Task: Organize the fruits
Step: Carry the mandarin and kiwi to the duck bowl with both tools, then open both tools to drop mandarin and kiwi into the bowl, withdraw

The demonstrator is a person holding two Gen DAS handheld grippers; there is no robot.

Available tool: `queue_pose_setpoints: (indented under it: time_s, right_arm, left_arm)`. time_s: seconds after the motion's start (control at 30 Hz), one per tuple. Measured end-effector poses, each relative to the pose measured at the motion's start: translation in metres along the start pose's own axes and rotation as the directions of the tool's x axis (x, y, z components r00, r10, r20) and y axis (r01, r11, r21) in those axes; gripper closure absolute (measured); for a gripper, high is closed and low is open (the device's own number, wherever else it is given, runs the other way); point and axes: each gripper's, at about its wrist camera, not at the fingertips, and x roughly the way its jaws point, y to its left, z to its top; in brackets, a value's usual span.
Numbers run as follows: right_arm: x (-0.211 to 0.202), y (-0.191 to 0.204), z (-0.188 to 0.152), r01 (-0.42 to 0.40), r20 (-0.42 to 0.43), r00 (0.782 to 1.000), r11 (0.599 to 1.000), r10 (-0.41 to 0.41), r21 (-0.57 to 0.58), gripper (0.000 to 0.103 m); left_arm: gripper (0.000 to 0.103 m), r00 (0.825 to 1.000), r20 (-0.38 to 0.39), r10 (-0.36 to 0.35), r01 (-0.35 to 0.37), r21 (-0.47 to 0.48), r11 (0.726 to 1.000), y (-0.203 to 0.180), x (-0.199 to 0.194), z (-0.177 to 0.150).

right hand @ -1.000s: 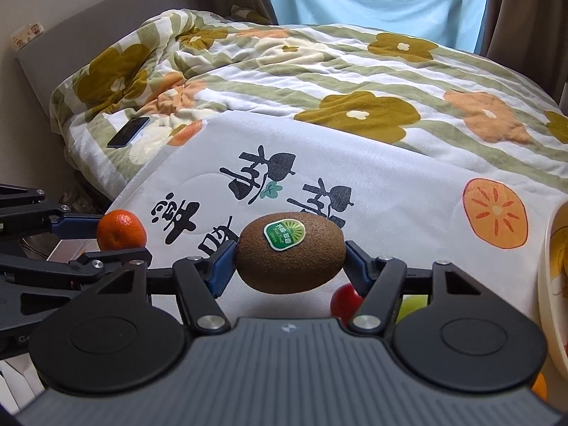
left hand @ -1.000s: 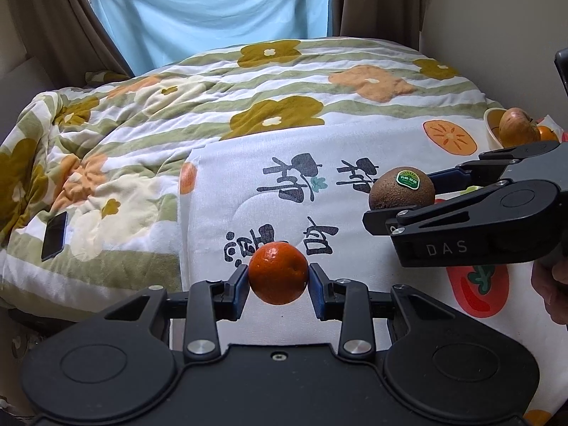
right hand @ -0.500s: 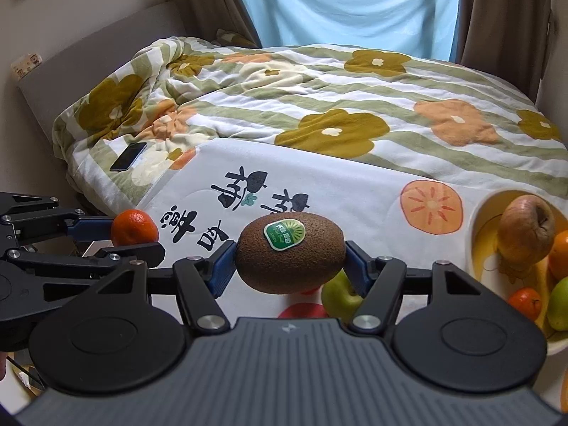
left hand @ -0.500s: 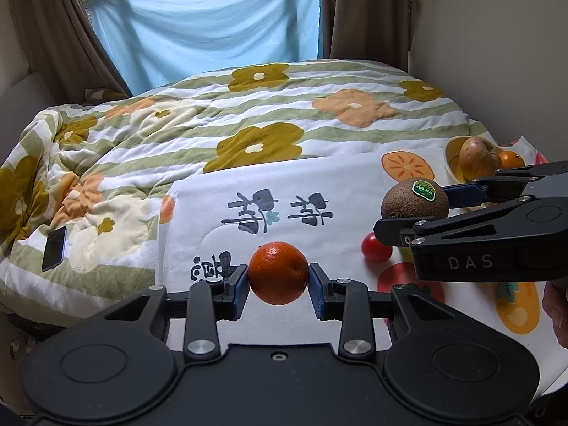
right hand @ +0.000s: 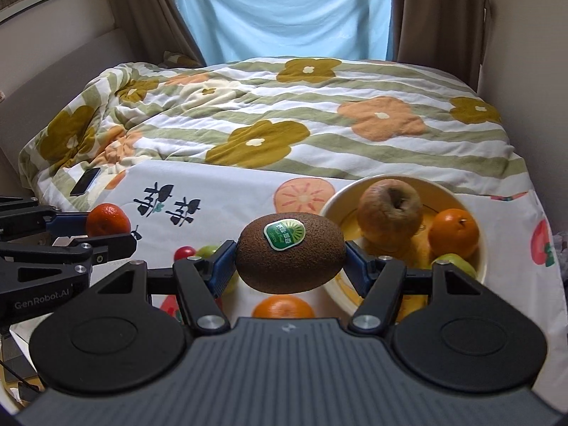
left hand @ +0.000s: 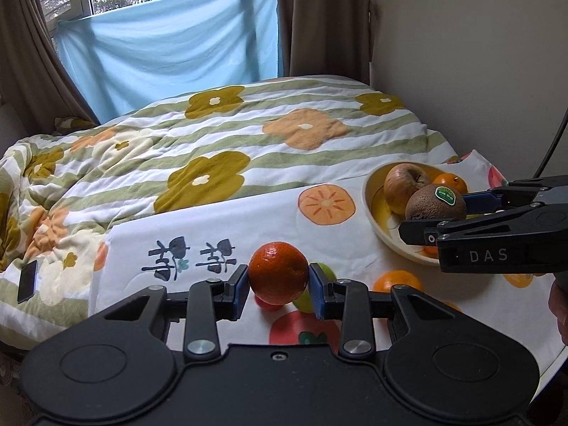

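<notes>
My left gripper (left hand: 278, 285) is shut on a small orange mandarin (left hand: 278, 273), held above the white fruit-print cloth (left hand: 248, 227). My right gripper (right hand: 290, 266) is shut on a brown kiwi (right hand: 290, 257) with a green sticker, just left of the yellow bowl (right hand: 332, 206). The bowl holds a brownish apple (right hand: 388, 209), an orange (right hand: 452, 232) and a green fruit (right hand: 456, 262). In the left wrist view the kiwi (left hand: 435, 202) hangs over the bowl's (left hand: 376, 209) near side. On the cloth lie another orange (right hand: 283, 307), a small red fruit (right hand: 184, 252) and a green apple (right hand: 207, 250).
A flowered striped quilt (left hand: 220, 142) covers the bed behind the cloth. A dark phone (left hand: 27, 280) lies on the quilt at the left. A wall (left hand: 461, 53) runs along the right of the bed, with curtains (left hand: 170, 42) and a window at the back.
Both grippers have risen and swung to the right, each still gripping its fruit. The bowl has come into full view and the kiwi now hangs at its edge.
</notes>
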Motion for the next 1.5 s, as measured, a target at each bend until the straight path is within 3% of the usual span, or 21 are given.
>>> queue_pose_setpoints:
  time_s: [0.57, 0.97, 1.27, 1.3, 1.37, 1.4, 1.43, 1.5]
  right_arm:
    - [0.018, -0.119, 0.022, 0.046, 0.009, 0.999, 0.999, -0.046, -0.01, 0.024]
    - [0.067, -0.162, 0.037, 0.027, -0.001, 1.0, 0.999, -0.027, -0.032, 0.024]
    - [0.088, -0.175, 0.042, -0.003, -0.009, 1.0, 0.999, 0.003, -0.034, 0.024]
    - [0.089, -0.176, 0.042, -0.008, -0.011, 1.0, 0.999, 0.007, -0.036, 0.024]
    - [0.091, -0.176, 0.042, -0.017, -0.014, 1.0, 0.999, 0.016, -0.038, 0.024]
    - [0.091, -0.176, 0.042, -0.019, -0.015, 1.0, 0.999, 0.019, -0.037, 0.024]
    - [0.092, -0.176, 0.042, -0.021, -0.017, 1.0, 0.999, 0.02, -0.037, 0.024]
    - [0.092, -0.177, 0.043, -0.025, -0.015, 1.0, 0.999, 0.024, -0.035, 0.024]
  left_arm:
    - [0.064, 0.999, -0.016, -0.029, 0.03, 0.028, 0.999, -0.091, 0.065, 0.051]
    - [0.064, 0.995, -0.101, -0.005, 0.009, 0.045, 0.999, -0.126, 0.13, 0.057]
    - [0.063, 0.987, -0.158, 0.027, -0.016, 0.068, 0.998, -0.141, 0.153, 0.056]
    - [0.059, 0.987, -0.158, 0.03, -0.019, 0.071, 0.997, -0.142, 0.153, 0.056]
    - [0.042, 0.988, -0.155, 0.028, -0.017, 0.076, 0.997, -0.143, 0.151, 0.057]
    - [0.025, 0.988, -0.148, 0.038, -0.026, 0.082, 0.996, -0.144, 0.149, 0.057]
    - [0.016, 0.989, -0.136, 0.052, -0.04, 0.091, 0.995, -0.144, 0.146, 0.057]
    - [0.015, 0.991, -0.116, 0.07, -0.058, 0.109, 0.992, -0.145, 0.139, 0.057]
